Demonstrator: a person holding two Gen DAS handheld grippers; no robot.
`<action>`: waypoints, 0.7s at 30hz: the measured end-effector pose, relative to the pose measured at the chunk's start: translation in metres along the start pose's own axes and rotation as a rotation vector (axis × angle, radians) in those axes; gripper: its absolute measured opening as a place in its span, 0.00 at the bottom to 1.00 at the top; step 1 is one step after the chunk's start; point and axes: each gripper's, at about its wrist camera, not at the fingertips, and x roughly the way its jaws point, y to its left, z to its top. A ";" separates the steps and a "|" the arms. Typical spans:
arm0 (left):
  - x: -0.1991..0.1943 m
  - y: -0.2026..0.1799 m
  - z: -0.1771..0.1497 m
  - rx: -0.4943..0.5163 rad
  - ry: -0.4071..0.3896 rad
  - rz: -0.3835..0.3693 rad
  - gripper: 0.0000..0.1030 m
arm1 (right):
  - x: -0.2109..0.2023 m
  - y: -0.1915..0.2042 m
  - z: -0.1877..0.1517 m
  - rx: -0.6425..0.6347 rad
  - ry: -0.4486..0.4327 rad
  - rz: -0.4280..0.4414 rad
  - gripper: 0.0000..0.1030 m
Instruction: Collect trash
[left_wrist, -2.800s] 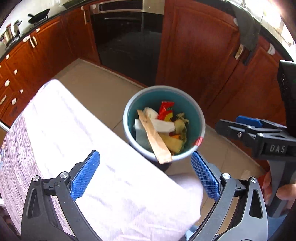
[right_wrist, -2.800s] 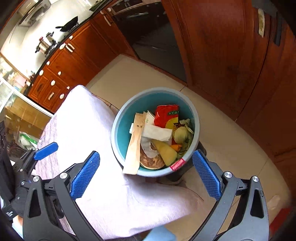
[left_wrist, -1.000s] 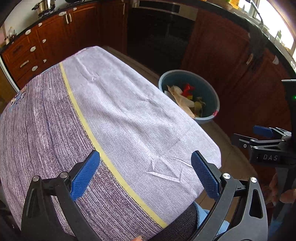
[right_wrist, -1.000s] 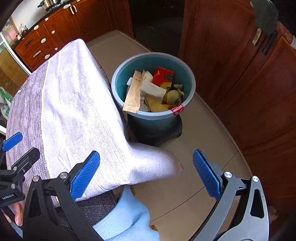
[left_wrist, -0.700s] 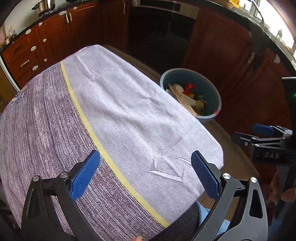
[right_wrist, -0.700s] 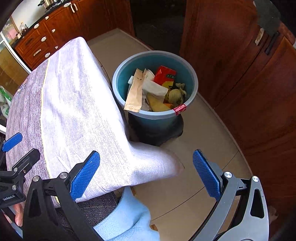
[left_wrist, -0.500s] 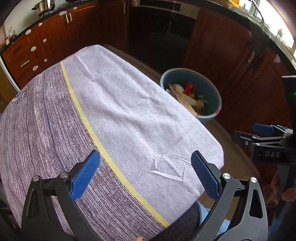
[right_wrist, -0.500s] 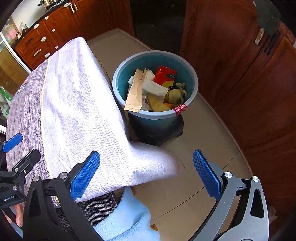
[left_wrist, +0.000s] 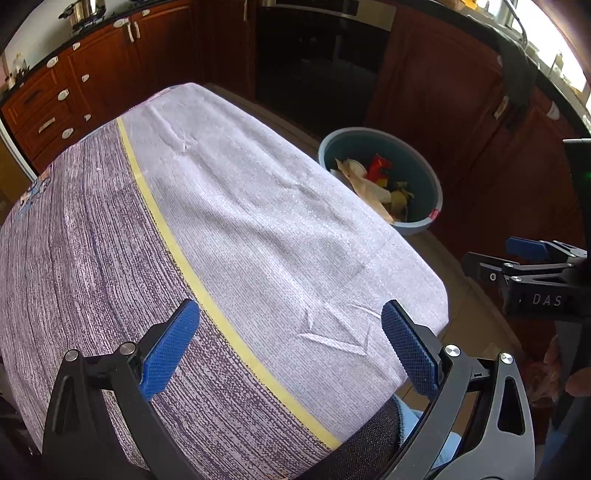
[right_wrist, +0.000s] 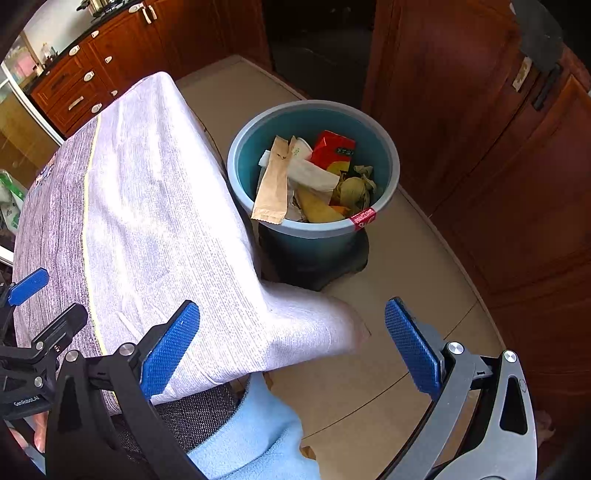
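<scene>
Both claws hang released and hold nothing: the left claw (left_wrist: 291, 339) over the cloth-covered table (left_wrist: 258, 229), the right claw (right_wrist: 291, 339) over its near right corner. The round blue plastic bin (right_wrist: 384, 218) stands on the tan tiled floor (right_wrist: 406, 314) just beside the table's right edge, holding a brown paper sleeve (right_wrist: 273, 181), a red carton (right_wrist: 332, 147) and peels.

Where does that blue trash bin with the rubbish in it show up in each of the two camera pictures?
Left wrist view: the blue trash bin sits upper right, beyond the table's far edge.
Right wrist view: the bin stands upper centre, on the floor beside the table.
Shared landmark: the white and purple tablecloth.
</scene>
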 end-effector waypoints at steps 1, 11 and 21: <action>0.000 0.000 0.000 0.003 0.001 -0.002 0.96 | 0.000 0.000 0.000 -0.001 -0.001 0.000 0.93; -0.003 -0.005 -0.003 0.026 -0.015 -0.013 0.96 | 0.001 -0.001 -0.001 0.005 -0.001 -0.002 0.93; -0.011 -0.004 -0.003 0.026 -0.033 0.018 0.96 | 0.000 -0.004 0.002 0.008 -0.006 -0.009 0.93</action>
